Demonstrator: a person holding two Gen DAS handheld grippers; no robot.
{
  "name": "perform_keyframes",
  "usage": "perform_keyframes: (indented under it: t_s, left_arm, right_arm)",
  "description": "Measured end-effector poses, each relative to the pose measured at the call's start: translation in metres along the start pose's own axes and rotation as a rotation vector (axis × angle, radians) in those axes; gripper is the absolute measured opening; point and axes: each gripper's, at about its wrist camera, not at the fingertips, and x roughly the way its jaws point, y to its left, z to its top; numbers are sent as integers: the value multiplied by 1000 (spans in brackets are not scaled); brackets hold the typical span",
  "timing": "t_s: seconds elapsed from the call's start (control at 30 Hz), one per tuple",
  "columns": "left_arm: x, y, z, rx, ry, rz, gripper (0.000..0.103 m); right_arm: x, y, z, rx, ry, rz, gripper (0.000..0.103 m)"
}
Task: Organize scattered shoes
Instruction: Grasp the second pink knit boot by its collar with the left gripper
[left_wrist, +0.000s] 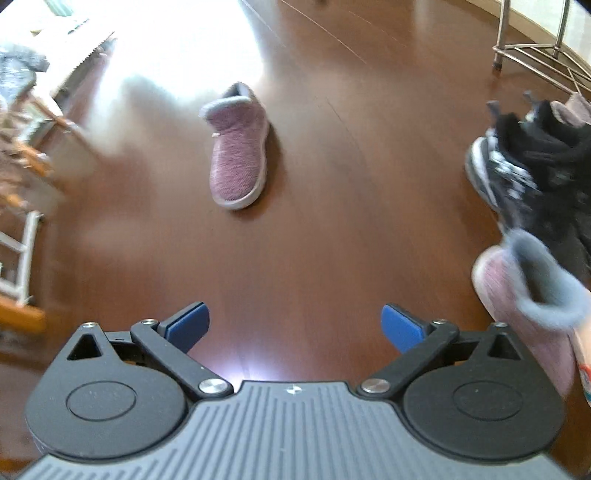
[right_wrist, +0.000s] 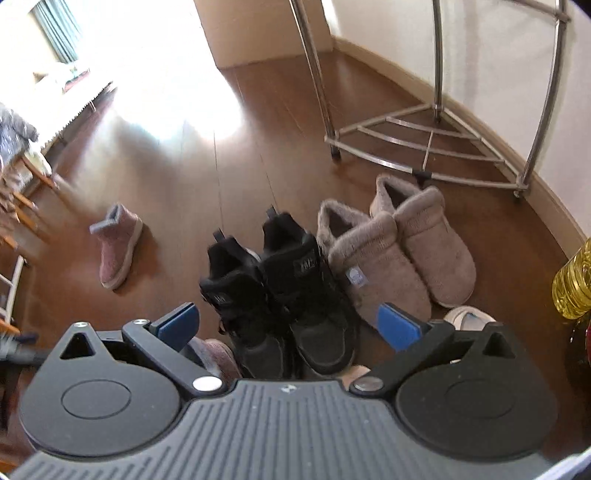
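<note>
Reaching for the stray pink boot (left_wrist: 238, 147), alone on the floor (left_wrist: 332, 229) well apart from the row, I expect it light and soft; its grey cuff looks like the best hold. Both my left gripper (left_wrist: 295, 326) and right gripper (right_wrist: 288, 325) hang with jaws spread, empty. Its mate (left_wrist: 524, 295) is cut off at the frame edge and blurred.

Left gripper (left_wrist: 294, 325) and right gripper (right_wrist: 287, 325) point downward, jaws wide, empty.
</note>
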Motion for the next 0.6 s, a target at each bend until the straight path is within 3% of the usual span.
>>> perform_keyframes:
  t_s: [0.07,0.13,0.3,0.47,0.5,0.53,0.6]
  left_arm:
    - [51,20,36,-24,-15,-35,101]
    - [91,36,70,-65,-61,-38,101]
    - [163,62,140,-162,-174,11,101]
    - [219,69,168,-211,-110,85,99]
    - [232,69,166,-214,-63,99,95]
    - [235,69,165,-213,-48,109,71]
    - [241,71,153,-241,6,124,66]
  right_arm:
    - [11,-2,0,7,26,-11,102]
    - [32,-11,3,36,45,-76,102]
    - [62,-39,3,192,92,-165,102]
    - [92,-47,-3,242,189,-138,102]
    - [96,-47,-4,241,208,-133,102]
    - [100,-46,-6,240,230,-125,102]
    - [105,-44,-10,231,268,-101,102]
